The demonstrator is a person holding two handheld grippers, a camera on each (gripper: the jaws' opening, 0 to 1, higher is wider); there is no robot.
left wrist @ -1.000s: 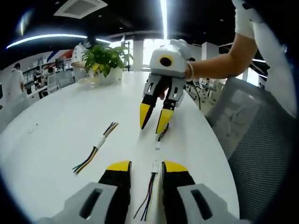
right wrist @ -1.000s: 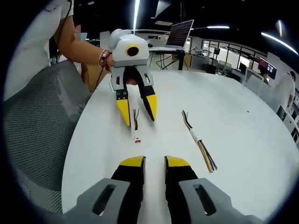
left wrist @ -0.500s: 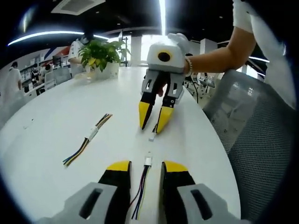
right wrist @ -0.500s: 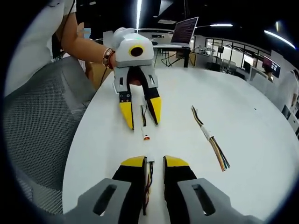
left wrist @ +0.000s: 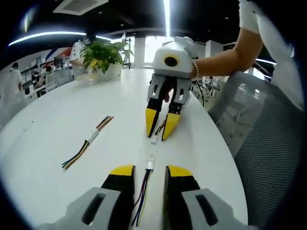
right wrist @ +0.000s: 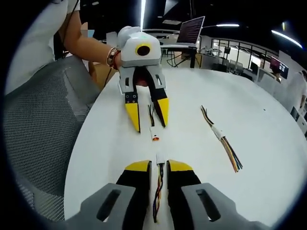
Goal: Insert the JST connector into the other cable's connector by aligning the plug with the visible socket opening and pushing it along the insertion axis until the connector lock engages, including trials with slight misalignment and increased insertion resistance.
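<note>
On the round white table [left wrist: 57,120], two short multicoloured wire cables with white JST connectors lie end to end, tips near but apart. In the left gripper view, the left claw [left wrist: 147,173] straddles the near cable [left wrist: 144,189], its white plug [left wrist: 150,163] just past the yellow tips; the jaws are parted and do not grip it. The right claw [left wrist: 159,128] stands opposite, jaws spread around the far cable's connector [left wrist: 155,139]; whether they pinch it I cannot tell. A spare joined cable [left wrist: 86,142] lies well aside, beyond it a potted green plant [left wrist: 104,58].
</note>
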